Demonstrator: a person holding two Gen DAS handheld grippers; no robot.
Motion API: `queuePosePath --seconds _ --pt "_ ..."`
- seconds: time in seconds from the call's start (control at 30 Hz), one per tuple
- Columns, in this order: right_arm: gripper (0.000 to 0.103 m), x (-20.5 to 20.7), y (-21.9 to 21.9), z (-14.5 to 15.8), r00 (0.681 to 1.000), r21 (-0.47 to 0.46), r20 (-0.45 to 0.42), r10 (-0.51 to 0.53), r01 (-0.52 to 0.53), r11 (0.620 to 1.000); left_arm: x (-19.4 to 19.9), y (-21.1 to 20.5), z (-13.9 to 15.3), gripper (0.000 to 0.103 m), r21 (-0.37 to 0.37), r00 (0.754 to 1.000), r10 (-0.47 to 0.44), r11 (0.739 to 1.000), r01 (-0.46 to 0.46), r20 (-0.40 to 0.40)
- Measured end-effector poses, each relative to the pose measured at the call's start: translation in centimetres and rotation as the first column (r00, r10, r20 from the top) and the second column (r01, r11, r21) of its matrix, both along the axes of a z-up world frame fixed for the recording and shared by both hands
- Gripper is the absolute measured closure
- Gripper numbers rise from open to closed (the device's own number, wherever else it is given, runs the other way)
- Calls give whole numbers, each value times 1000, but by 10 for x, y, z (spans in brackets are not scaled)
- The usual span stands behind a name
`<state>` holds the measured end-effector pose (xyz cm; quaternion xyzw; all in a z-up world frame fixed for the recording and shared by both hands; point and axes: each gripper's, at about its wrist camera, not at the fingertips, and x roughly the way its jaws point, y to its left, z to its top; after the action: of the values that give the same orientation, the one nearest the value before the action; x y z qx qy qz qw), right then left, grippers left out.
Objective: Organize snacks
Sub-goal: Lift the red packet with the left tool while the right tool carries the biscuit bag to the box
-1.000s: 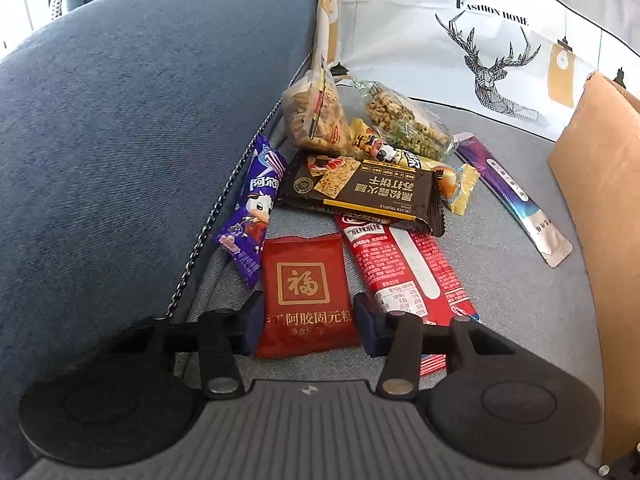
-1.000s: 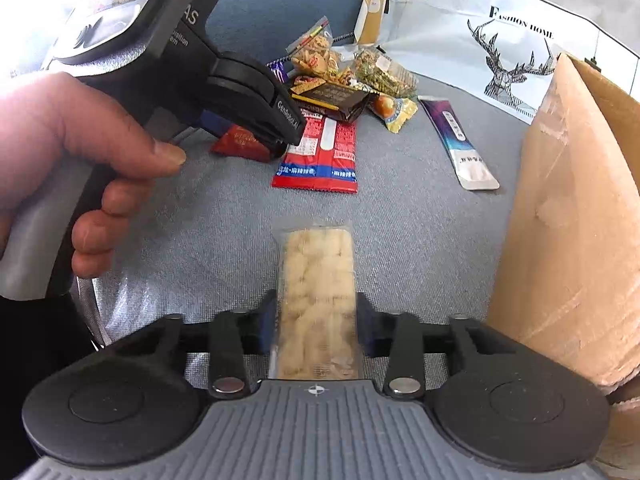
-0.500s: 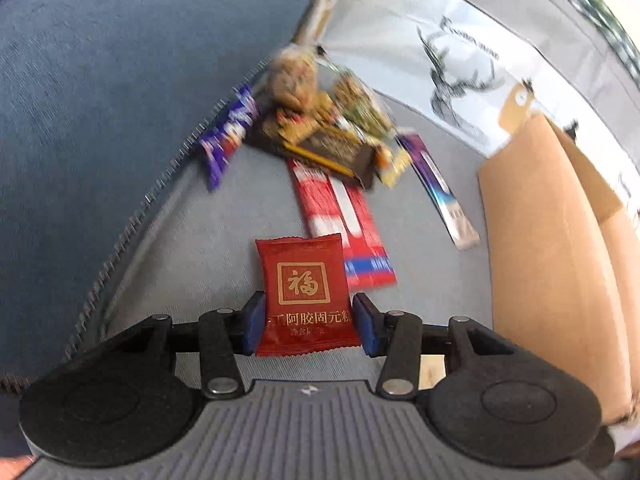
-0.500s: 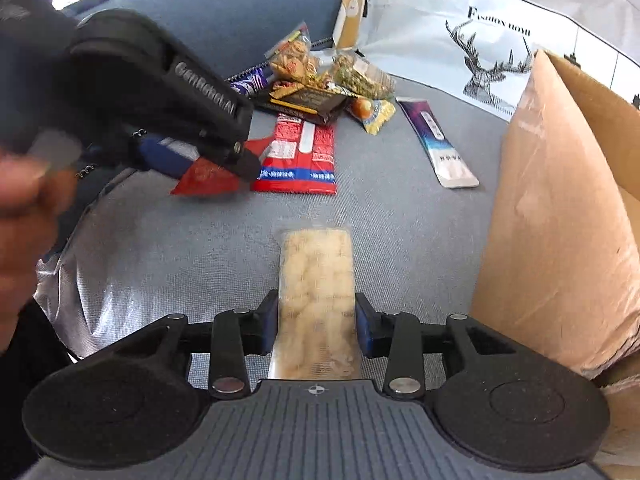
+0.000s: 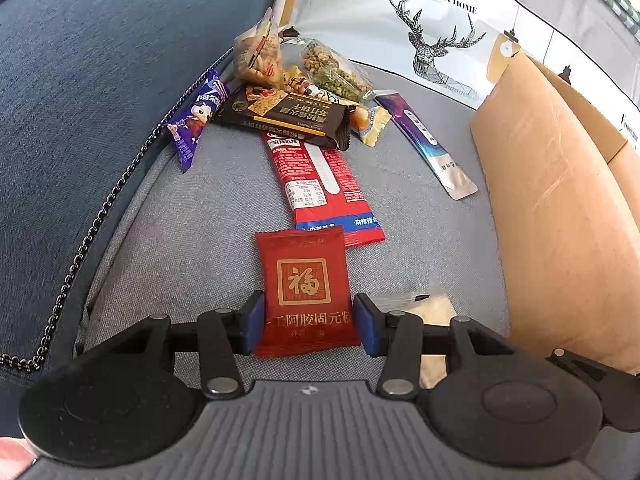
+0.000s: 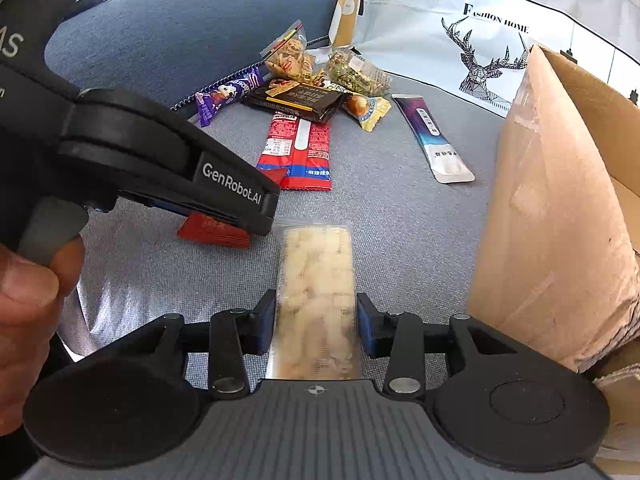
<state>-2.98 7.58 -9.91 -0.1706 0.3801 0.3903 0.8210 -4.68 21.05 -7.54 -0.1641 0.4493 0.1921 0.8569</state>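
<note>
My left gripper (image 5: 308, 320) is shut on a red packet with a gold character (image 5: 305, 288) and holds it above the grey sofa seat (image 5: 180, 248). It shows in the right wrist view (image 6: 216, 230) under the left gripper. My right gripper (image 6: 316, 322) is shut on a clear pack of pale biscuits (image 6: 318, 280), also seen in the left wrist view (image 5: 434, 312). A pile of snacks lies at the back: a black cracker pack (image 5: 284, 114), a long red pack (image 5: 324, 184), a purple candy pack (image 5: 198, 120) and a purple-white sachet (image 5: 428, 148).
A cardboard box (image 5: 560, 208) stands at the right; it also shows in the right wrist view (image 6: 560, 208). A dark blue sofa back (image 5: 100, 60) rises at the left. A white deer-print bag (image 5: 436, 32) stands behind the pile.
My left gripper has lifted the red packet off the pile and drawn back toward the right gripper. The right gripper keeps its biscuit pack, nearly still.
</note>
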Motion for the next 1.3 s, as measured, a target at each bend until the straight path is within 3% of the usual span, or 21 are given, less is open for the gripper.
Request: queuePosePath --seconds 0.43,0.97,1.3 --pt "65 -14 -7 18 995 48 95 -6 2 999 -14 10 21 52 -37 989 52 998 -47 135" --pt "65 -29 -32 68 973 157 228 -30 -6 988 -27 9 52 52 -68 969 64 996 -49 237" --pt "65 -9 -72 114 957 285 266 -116 37 958 -26 -1 68 52 -81 956 59 996 -37 287"
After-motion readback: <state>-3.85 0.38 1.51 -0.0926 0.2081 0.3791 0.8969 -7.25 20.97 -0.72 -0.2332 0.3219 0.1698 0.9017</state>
